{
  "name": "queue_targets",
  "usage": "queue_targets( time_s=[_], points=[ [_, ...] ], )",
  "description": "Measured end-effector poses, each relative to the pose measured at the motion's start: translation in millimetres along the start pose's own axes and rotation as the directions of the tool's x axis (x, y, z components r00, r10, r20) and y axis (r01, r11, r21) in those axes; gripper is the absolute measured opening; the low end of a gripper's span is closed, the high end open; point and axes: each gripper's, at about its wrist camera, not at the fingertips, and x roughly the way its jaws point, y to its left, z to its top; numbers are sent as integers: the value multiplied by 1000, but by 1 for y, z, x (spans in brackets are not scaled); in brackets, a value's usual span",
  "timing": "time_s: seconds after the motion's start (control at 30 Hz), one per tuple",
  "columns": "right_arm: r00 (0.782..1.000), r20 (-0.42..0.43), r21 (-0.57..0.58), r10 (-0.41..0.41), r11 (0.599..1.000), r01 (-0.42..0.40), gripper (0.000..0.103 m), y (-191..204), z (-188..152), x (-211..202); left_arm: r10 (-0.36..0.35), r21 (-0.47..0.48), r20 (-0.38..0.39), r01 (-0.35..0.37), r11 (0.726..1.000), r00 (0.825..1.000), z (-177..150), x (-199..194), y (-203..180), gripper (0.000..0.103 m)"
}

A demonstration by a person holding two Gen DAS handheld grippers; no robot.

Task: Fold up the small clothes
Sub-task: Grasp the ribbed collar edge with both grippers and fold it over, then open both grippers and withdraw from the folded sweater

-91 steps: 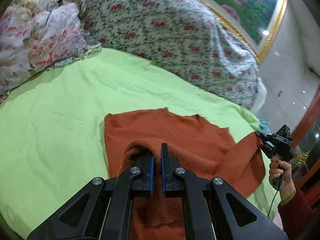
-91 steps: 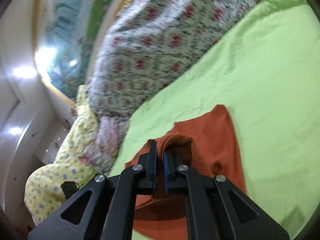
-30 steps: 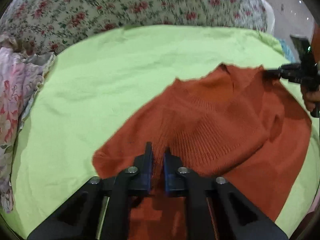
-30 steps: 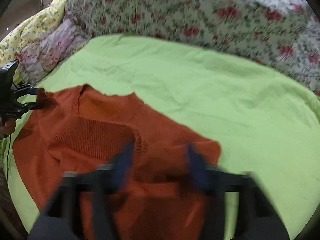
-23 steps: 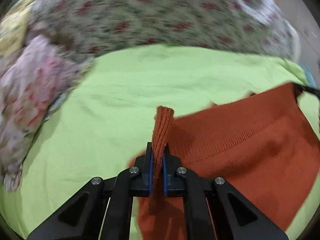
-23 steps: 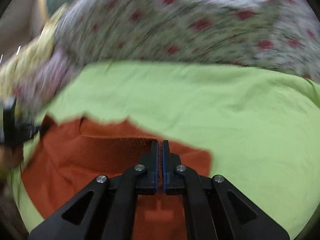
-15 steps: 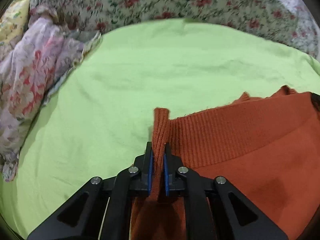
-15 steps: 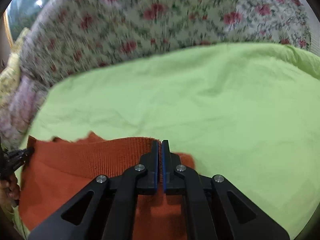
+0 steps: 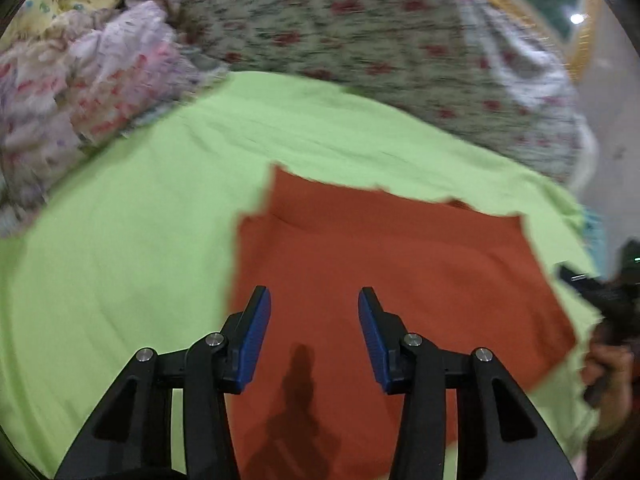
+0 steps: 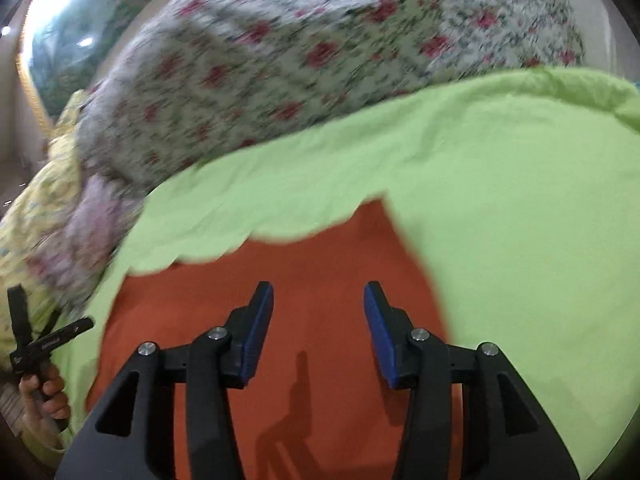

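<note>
An orange knit sweater [image 9: 392,256] lies folded flat as a rough rectangle on the green sheet [image 9: 120,240]. It also shows in the right wrist view [image 10: 312,280]. My left gripper [image 9: 314,308] is open and empty, just above the sweater's near left part. My right gripper [image 10: 318,304] is open and empty, above the sweater's near right part. Each gripper shows at the edge of the other's view: the right one [image 9: 600,292] and the left one [image 10: 48,340].
A floral quilt [image 9: 380,40] is piled behind the green sheet, and a pink and yellow bundle of bedding [image 9: 72,72] lies at the left. The sheet's right edge [image 10: 600,96] drops off near the wall.
Both grippers held the sweater's ribbed hem and carried it forward over the body. Now both have opened and let go, and the sweater lies folded flat.
</note>
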Motion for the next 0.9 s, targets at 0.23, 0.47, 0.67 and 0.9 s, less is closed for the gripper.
queue_targets(
  time_s=[0.23,0.47,0.67,0.9],
  points=[
    [990,-134,32,52,998,-48,50,15,-80,-16,-35,26,-110,38,999,993,-60,5,-19,45],
    [995,-94,179,-17,983,33,49,-26,-108,-52,-6,-42,-137,1,999,991,-87,-8,3,33],
    [999,-30,228,18,974,-11,50,-23,-120,-81,-56,-191,-118,32,981,991,-102,-30,19,54],
    [994,9,229,113,967,-112,54,9,-144,-92,-51,-270,-109,20,963,993,-113,-29,21,68]
  ],
)
